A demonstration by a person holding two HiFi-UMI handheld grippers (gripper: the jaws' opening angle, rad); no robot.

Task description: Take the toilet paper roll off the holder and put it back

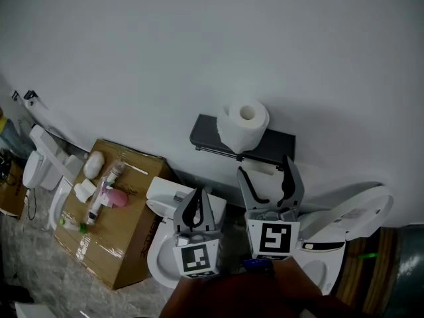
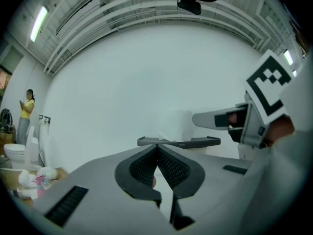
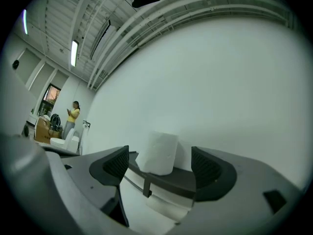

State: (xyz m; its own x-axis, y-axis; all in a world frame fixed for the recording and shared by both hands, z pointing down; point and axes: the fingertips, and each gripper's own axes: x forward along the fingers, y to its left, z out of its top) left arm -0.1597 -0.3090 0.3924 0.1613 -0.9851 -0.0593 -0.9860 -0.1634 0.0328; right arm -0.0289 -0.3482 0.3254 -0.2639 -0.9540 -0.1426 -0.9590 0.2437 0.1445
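The left hand-held gripper (image 2: 157, 153) is nearest, its jaws pressed together at the tips with nothing between them. Just to its right, the right hand-held gripper (image 1: 265, 169) is raised a little farther forward. Its jaws are spread wide and pinch nothing. In the right gripper view the roll (image 3: 157, 152) shows in the gap between them but beyond the tips, untouched.

Below the grippers stand two white toilets, one (image 1: 161, 252) under the left gripper and one (image 1: 346, 218) with its lid up to the right. Left of them is a cardboard box (image 1: 116, 247). A bottle (image 1: 105, 189) and a few small white and pink items lie on the far half of its top.

Past the jaws, the dark holder (image 1: 207, 135) is fixed to the white wall (image 1: 199, 45). The roll stands upright on the holder's flat shelf, about midway along it, with its core hole facing up. Some white paper (image 1: 260, 167) shows under the shelf's front edge.

Far off to the left in both gripper views, a person (image 3: 73, 116) in a yellow top stands near another toilet.
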